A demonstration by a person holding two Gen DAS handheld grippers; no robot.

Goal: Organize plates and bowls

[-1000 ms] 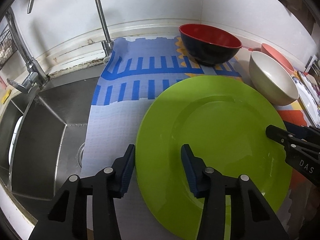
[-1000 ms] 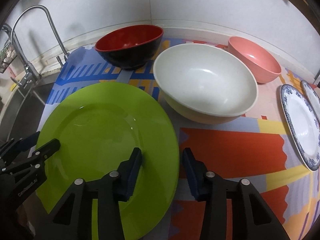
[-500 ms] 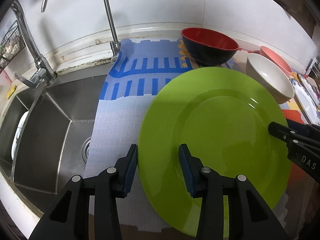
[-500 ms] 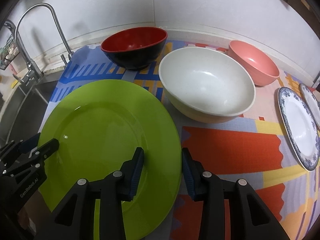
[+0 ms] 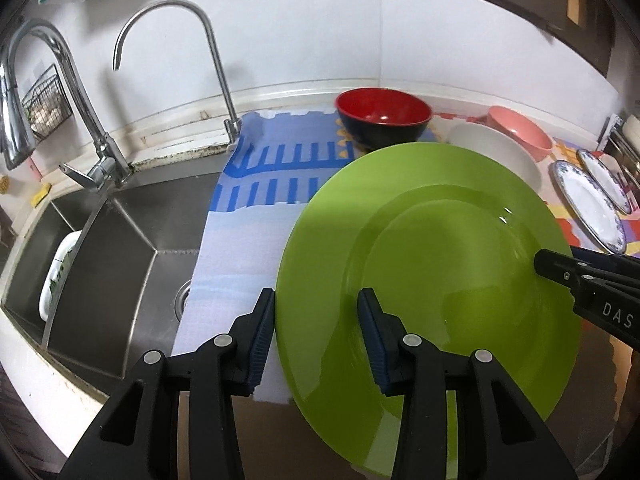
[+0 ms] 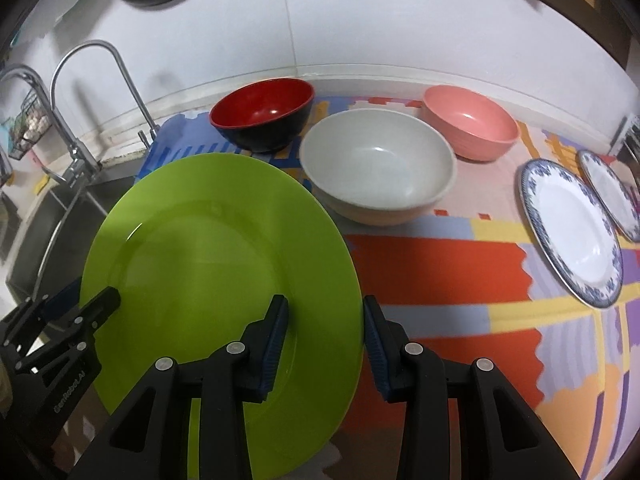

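A large green plate [image 5: 432, 280] [image 6: 216, 264] is held off the patterned mat between both grippers. My left gripper [image 5: 316, 336] straddles its left rim, one finger above and one below. My right gripper [image 6: 325, 344] straddles its right rim the same way and shows in the left wrist view [image 5: 580, 284]. A red-and-black bowl [image 6: 262, 118], a white bowl [image 6: 378, 164] and a pink bowl [image 6: 470, 126] stand behind on the mat. Two blue-rimmed plates [image 6: 572, 228] lie at the right.
A steel sink [image 5: 108, 248] with two taps [image 5: 216, 60] lies left of the mat, with a white dish [image 5: 60, 268] inside it. A wire basket [image 5: 44, 104] hangs on the wall. The counter's front edge is close below the plate.
The green plate has risen from the mat with both grippers on its rims. Both cameras have lifted and pulled back, so more of the wall and the far plates show.
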